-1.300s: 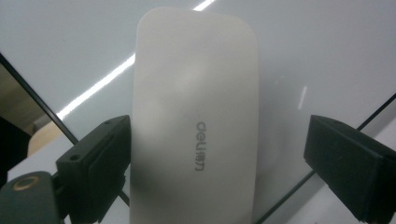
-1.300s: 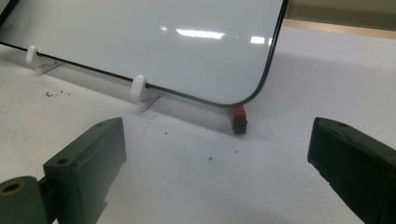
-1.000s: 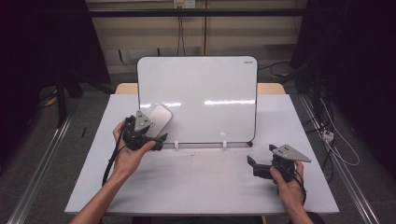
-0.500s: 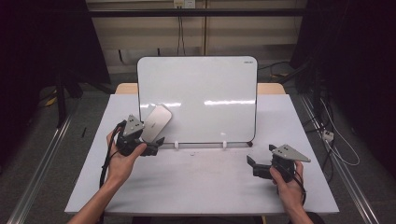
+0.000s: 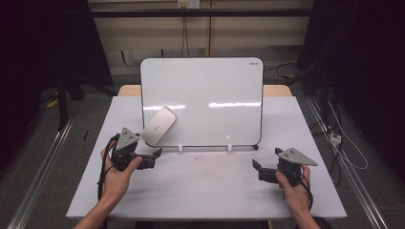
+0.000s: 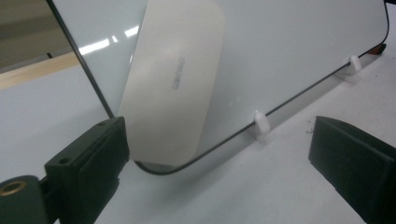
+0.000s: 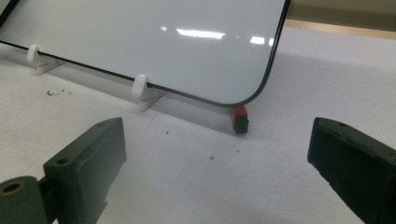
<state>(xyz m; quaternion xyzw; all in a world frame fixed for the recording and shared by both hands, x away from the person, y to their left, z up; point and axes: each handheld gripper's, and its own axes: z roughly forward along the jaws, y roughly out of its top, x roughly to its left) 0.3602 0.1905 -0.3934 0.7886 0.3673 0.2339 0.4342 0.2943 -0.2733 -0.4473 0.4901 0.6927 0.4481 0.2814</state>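
Observation:
A white board (image 5: 210, 95) stands upright on the table, held at its bottom edge by small white clips (image 7: 140, 88). A pale grey oblong eraser (image 5: 158, 126) clings tilted to the board's lower left corner. My left gripper (image 5: 153, 158) sits open on the table just in front of and below the eraser. In the left gripper view the eraser (image 6: 173, 84) lies ahead of the wide-apart jaws, its lower end near the left jaw, with no grip on it. My right gripper (image 5: 260, 171) rests open near the board's lower right corner, holding nothing.
A small red block (image 7: 239, 119) sits under the board's lower right corner. The grey table (image 5: 205, 191) has bare surface between the two hands. Cables (image 5: 344, 143) trail on the floor at the right, beyond the table's edge.
My left gripper has drawn back down and to the left, away from the eraser. The eraser sits a little lower on the board. The right gripper has not moved.

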